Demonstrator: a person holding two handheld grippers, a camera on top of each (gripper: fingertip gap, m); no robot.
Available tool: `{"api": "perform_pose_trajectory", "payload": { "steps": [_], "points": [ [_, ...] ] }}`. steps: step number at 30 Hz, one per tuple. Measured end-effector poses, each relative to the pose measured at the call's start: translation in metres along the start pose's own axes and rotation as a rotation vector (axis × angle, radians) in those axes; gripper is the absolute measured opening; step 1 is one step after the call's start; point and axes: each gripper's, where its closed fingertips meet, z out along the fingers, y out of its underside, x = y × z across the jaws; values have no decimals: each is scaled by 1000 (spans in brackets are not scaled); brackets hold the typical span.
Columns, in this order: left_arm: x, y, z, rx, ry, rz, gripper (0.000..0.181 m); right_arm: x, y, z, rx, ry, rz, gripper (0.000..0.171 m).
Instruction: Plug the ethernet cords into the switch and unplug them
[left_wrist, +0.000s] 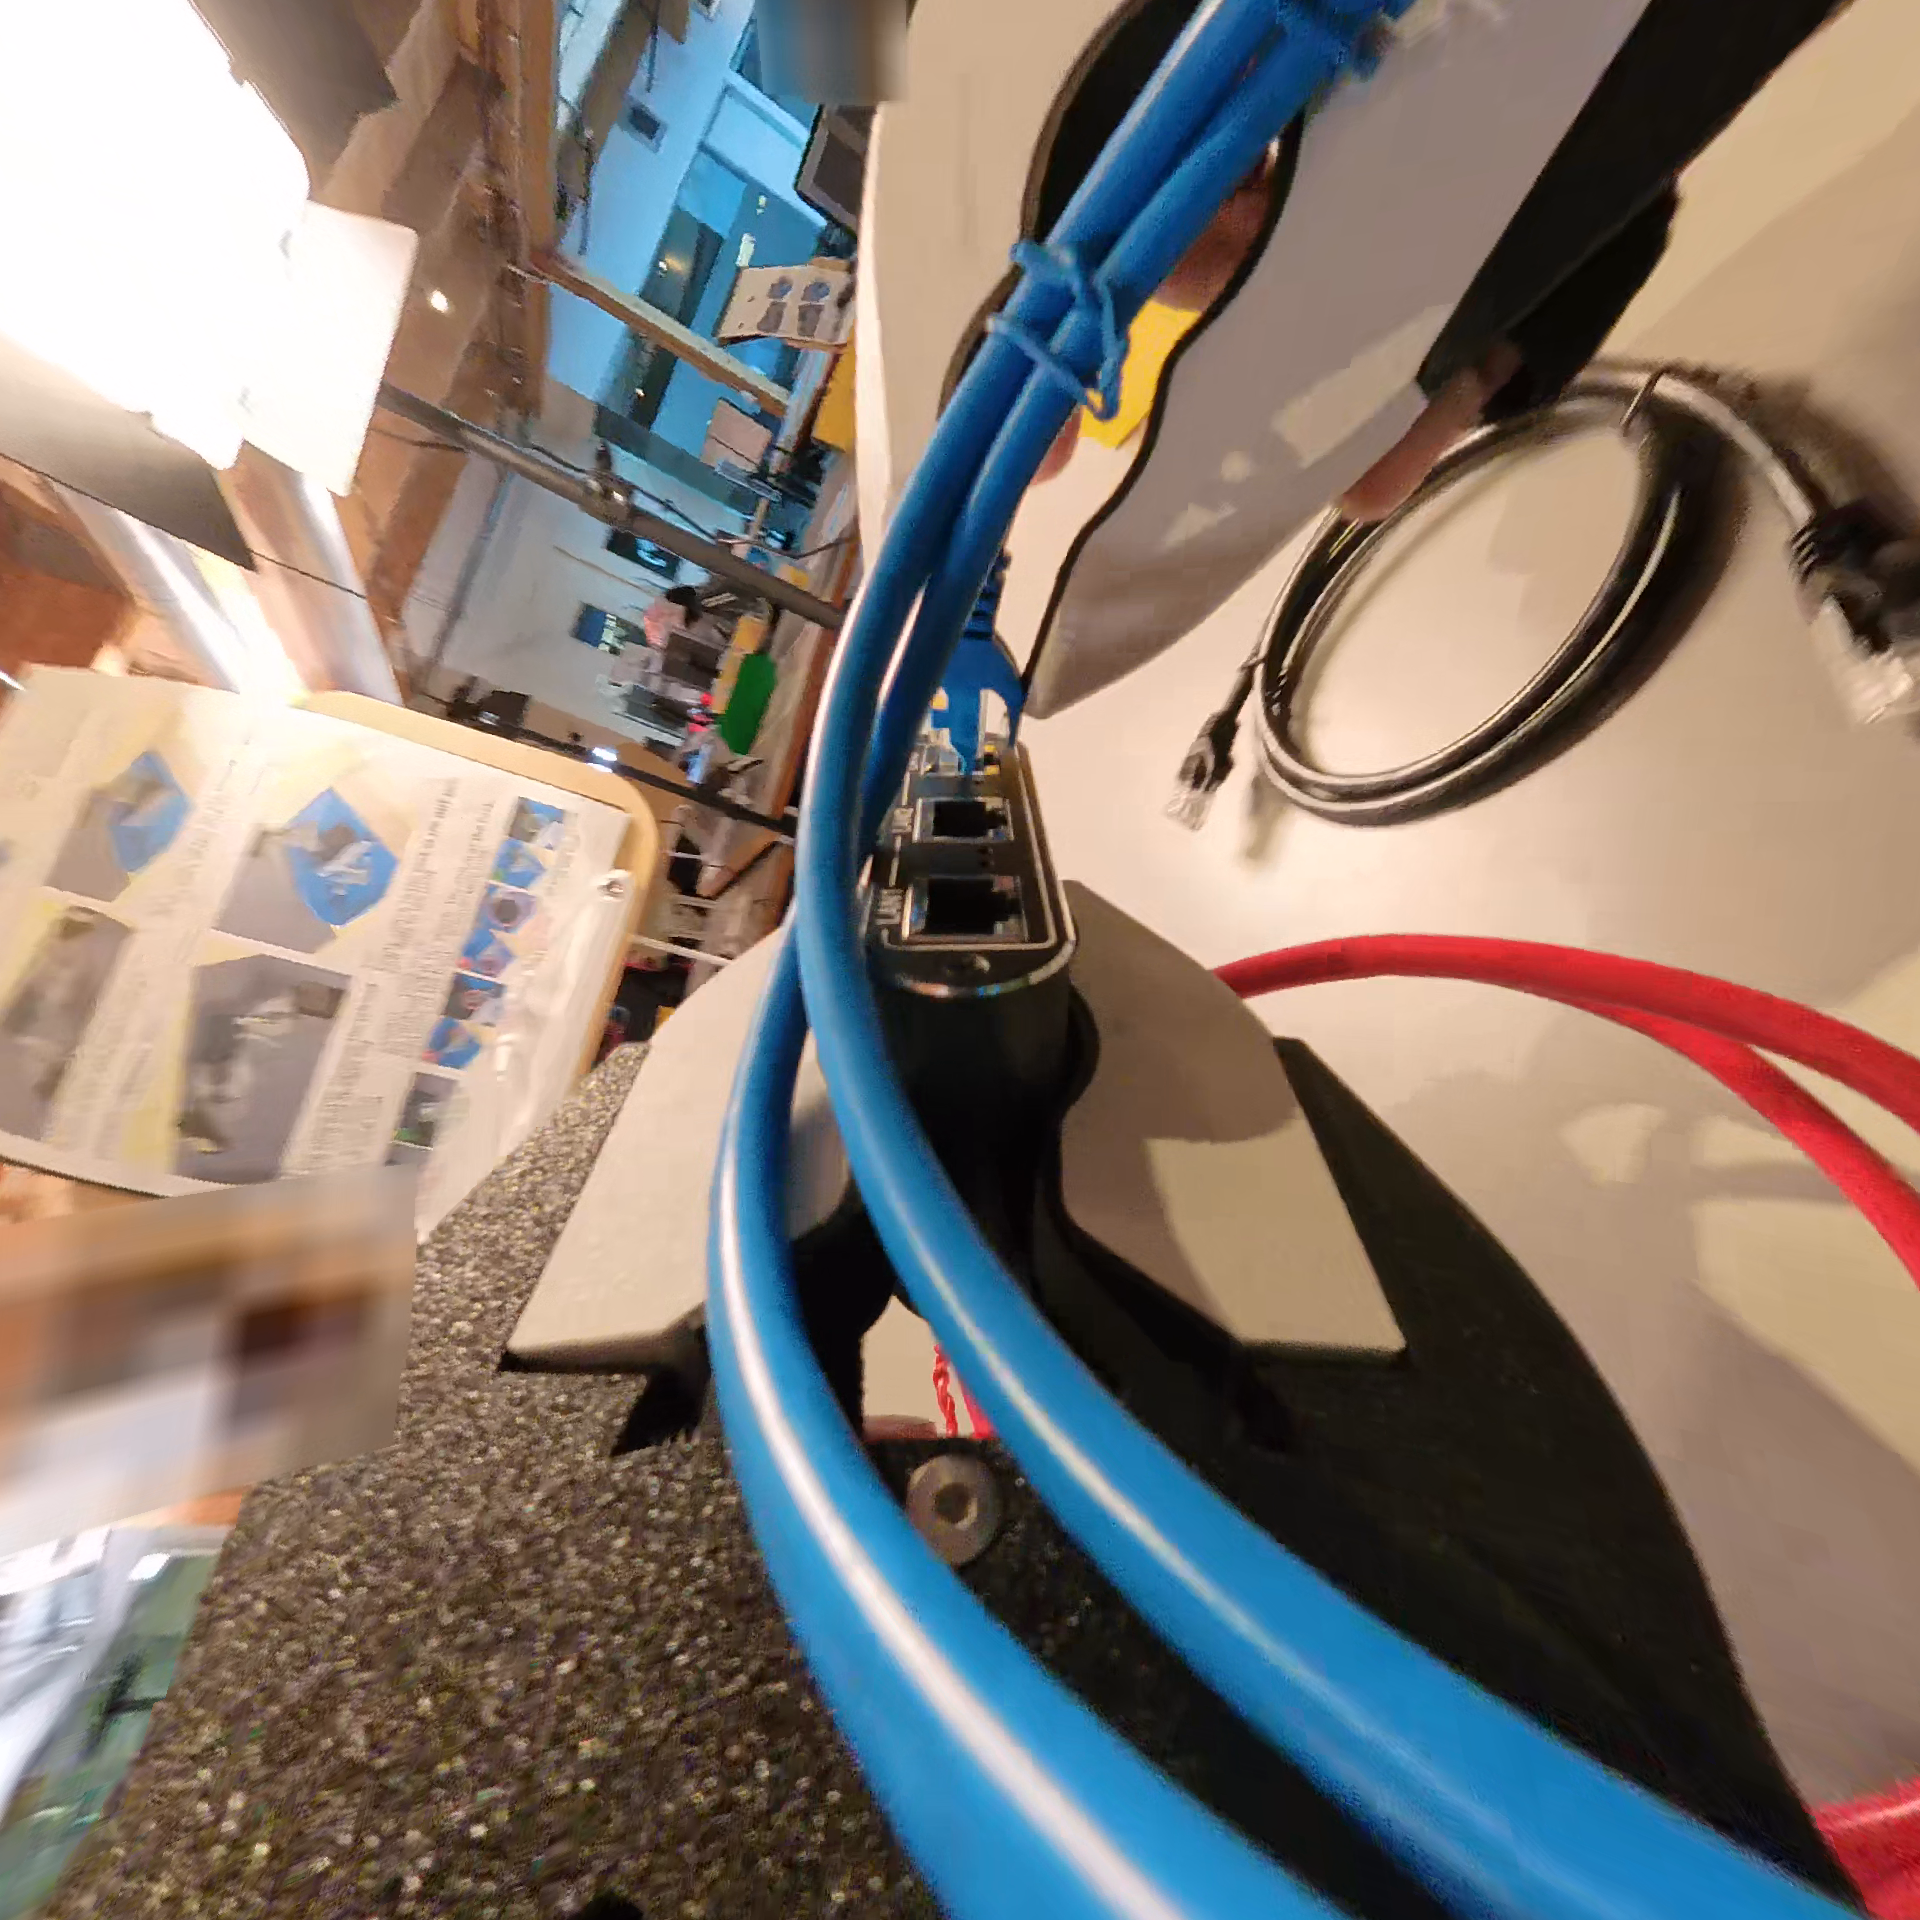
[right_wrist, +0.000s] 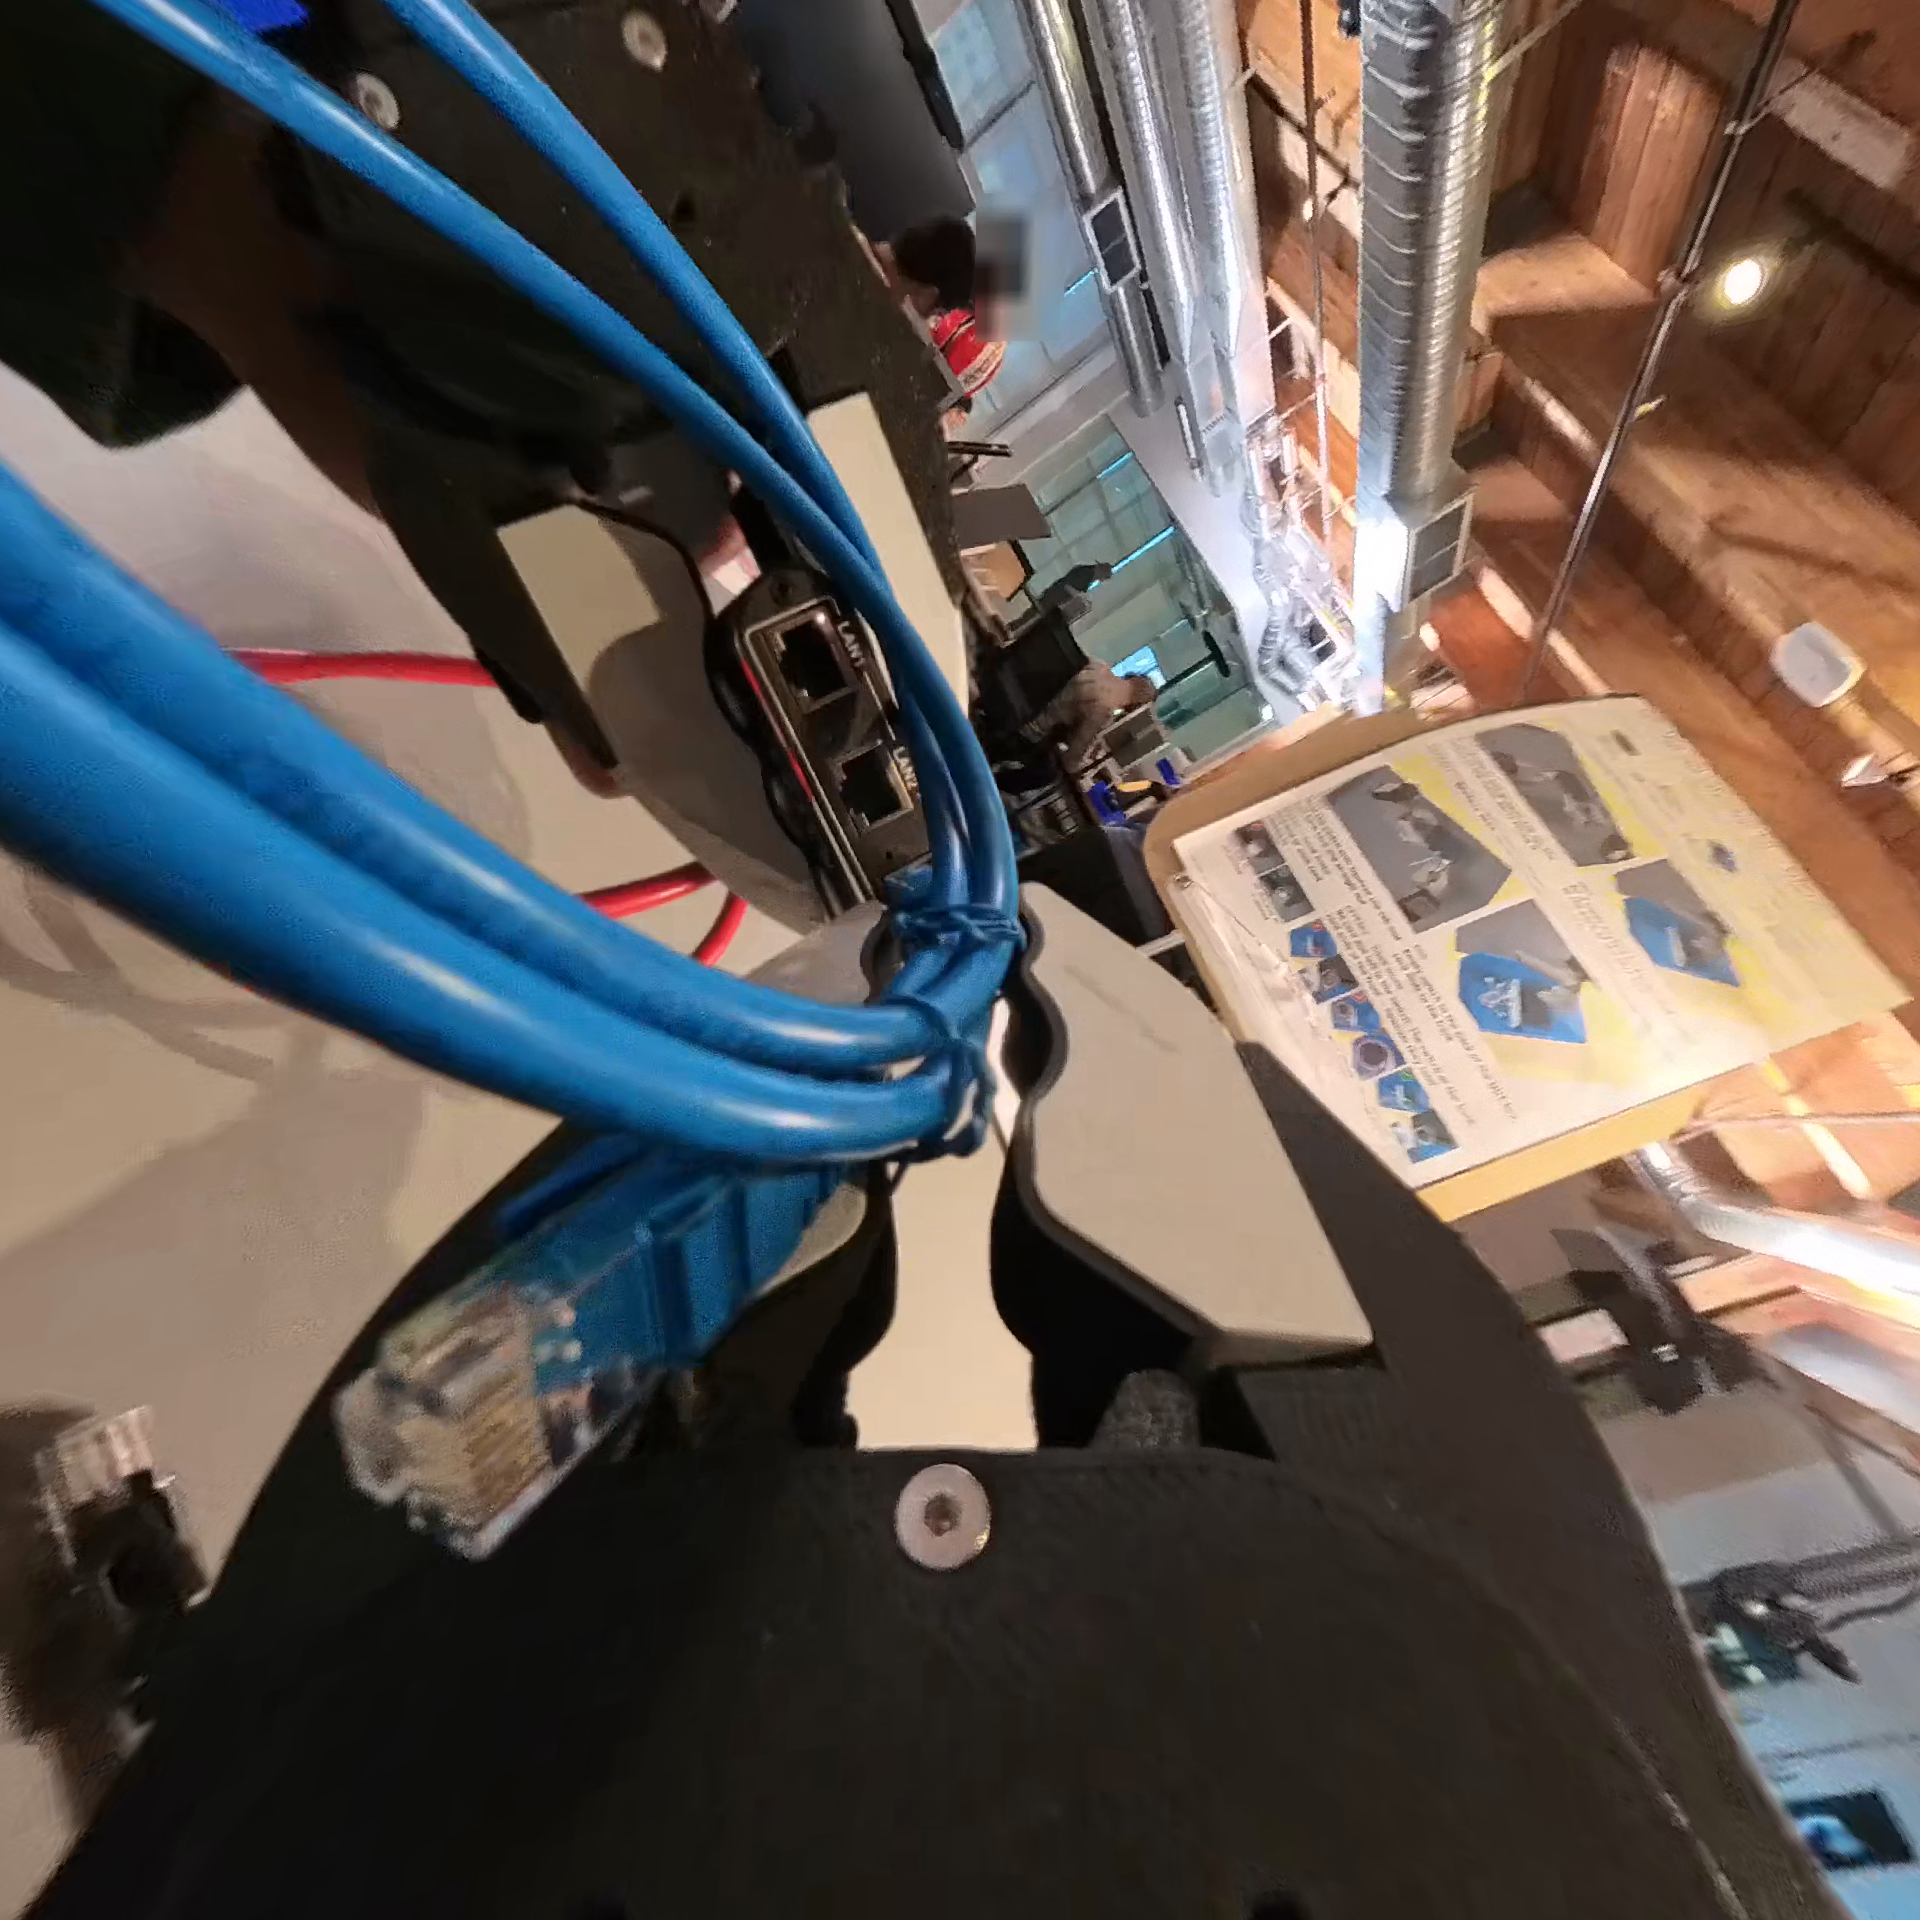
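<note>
While left tongs (left_wrist: 971, 997) clamp the switch (left_wrist: 966, 883), blue cord (right_wrist: 520, 997) drapes across — right tongs (right_wrist: 997, 1029) pinching it.

Glossy smooth blue cable (left_wrist: 831, 1299) jacket, clear plastic plug (right_wrist: 457, 1423); shiny black switch (left_wrist: 971, 925) casing; matt grey finger pads (right_wrist: 1143, 1132); rough speckled black gripper body (left_wrist: 468, 1558); bare metal screw (right_wrist: 941, 1513); printed paper sheet (right_wrist: 1538, 925).

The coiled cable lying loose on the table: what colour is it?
Black coiled cable, with clear plugs; clearest in the left wrist view.
</note>
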Motion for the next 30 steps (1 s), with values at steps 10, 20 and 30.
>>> {"api": "perform_pose_trajectory", "payload": {
  "steps": [10, 20, 30],
  "points": [
    [-18, -11, -13, 15, -218, 368, 28, 15, 14, -18, -2, -11, -71, 20],
    [-3, -26, -9, 26, -298, 682, 28, 8, 6, -25, 73, -159, 148, 19],
    [0, -33, -10, 51, -319, 727, 28, -3, 20, -23, 15, -244, 221, 24]
  ]
}}
